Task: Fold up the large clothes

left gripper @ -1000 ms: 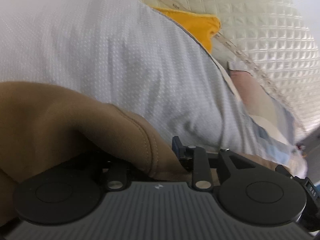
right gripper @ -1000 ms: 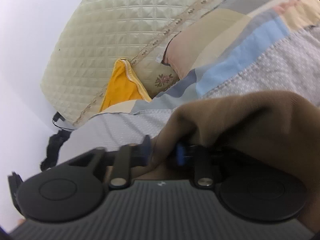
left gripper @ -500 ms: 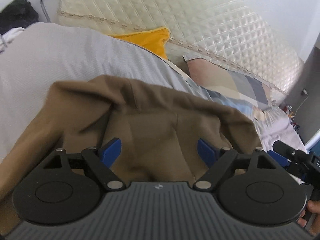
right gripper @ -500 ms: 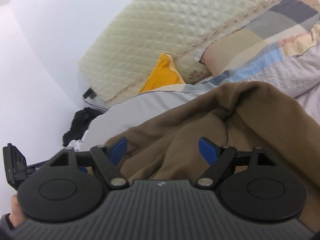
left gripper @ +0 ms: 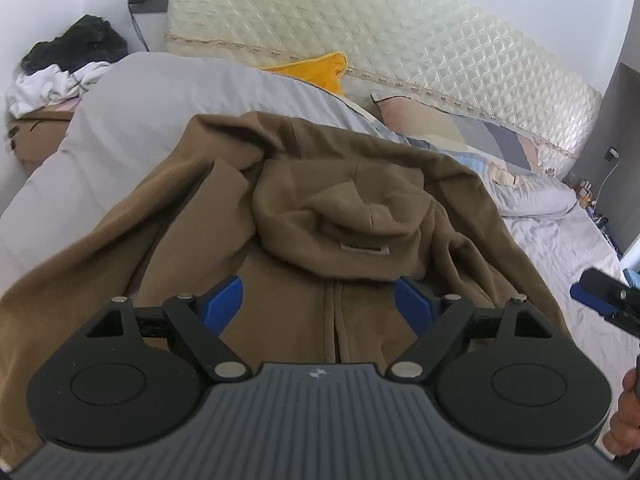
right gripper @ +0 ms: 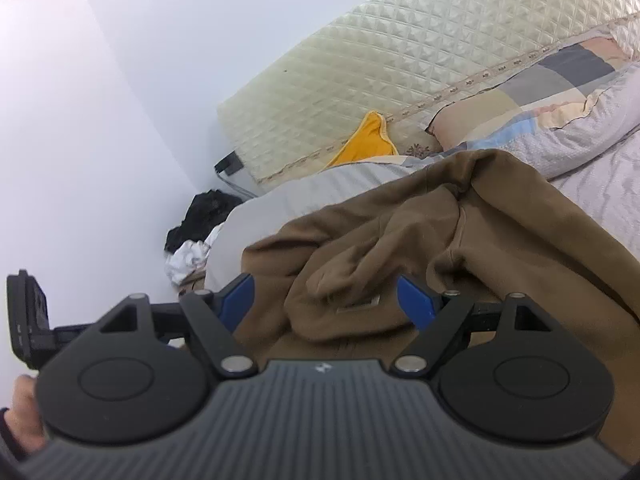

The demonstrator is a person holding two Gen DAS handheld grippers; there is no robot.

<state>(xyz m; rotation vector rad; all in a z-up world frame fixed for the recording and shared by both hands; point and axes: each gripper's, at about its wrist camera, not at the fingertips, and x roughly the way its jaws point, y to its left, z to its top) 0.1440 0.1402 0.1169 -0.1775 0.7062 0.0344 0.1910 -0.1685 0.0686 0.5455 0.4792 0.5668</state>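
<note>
Left wrist view: left gripper (left gripper: 318,300) spread, hovering over brown hooded coat (left gripper: 320,216) lying on bed (left gripper: 160,92) for folding; right gripper (right gripper: 326,300) spread too, holding nothing

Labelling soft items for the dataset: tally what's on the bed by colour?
Brown: 1, brown hooded zip jacket
Yellow: 1, yellow cushion
Patchwork pastel: 1, patchwork pillow
Grey: 1, grey duvet
Total: 4

Ahead of the claw: quilted headboard (left gripper: 400,36), yellow pillow (left gripper: 316,70), patchwork pillow (left gripper: 472,132); far left, clothes pile (left gripper: 60,68) on box (left gripper: 36,136).
</note>
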